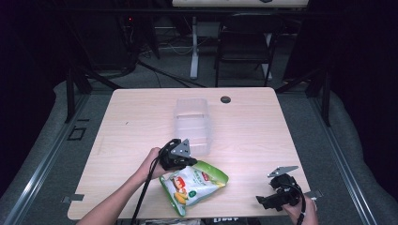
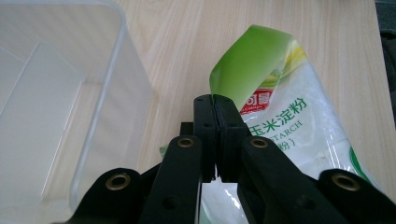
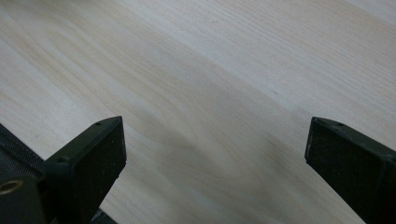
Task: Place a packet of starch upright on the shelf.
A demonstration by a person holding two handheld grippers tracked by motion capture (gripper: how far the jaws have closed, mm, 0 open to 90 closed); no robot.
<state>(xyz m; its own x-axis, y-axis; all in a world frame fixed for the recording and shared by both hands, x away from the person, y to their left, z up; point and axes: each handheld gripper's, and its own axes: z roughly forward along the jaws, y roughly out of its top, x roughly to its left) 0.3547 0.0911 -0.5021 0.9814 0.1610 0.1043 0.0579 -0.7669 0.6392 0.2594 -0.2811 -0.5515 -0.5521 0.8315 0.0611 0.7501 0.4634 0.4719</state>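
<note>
Two grippers are at work on our table (image 1: 141, 117). We go from left to right.

First comes our left gripper (image 1: 180, 158). Its jaws are pressed together on the top edge of the bag (image 1: 193, 184). In the left gripper view we see the green edge of the bag (image 2: 261, 70) caught between the jaws, and it curls up above them. So the left gripper is pinching the bag.

Just beside it stands the clear box (image 1: 191, 125). It is empty, and its near wall (image 2: 112, 93) is right next to our jaws.

The bag lies near the front edge of the table, just in front of the box. We think it is soft and floppy, with powder inside that can slide about. The skin looks smooth, so it may slip. The flat sealed top edge is a good place to hold, because it is thin and firm. We think the bag will sag when we lift it.

Last comes our right gripper (image 1: 272, 199), well apart, at the front right corner. Its jaws are spread wide over bare wood (image 3: 210, 93). It holds nothing.
</note>
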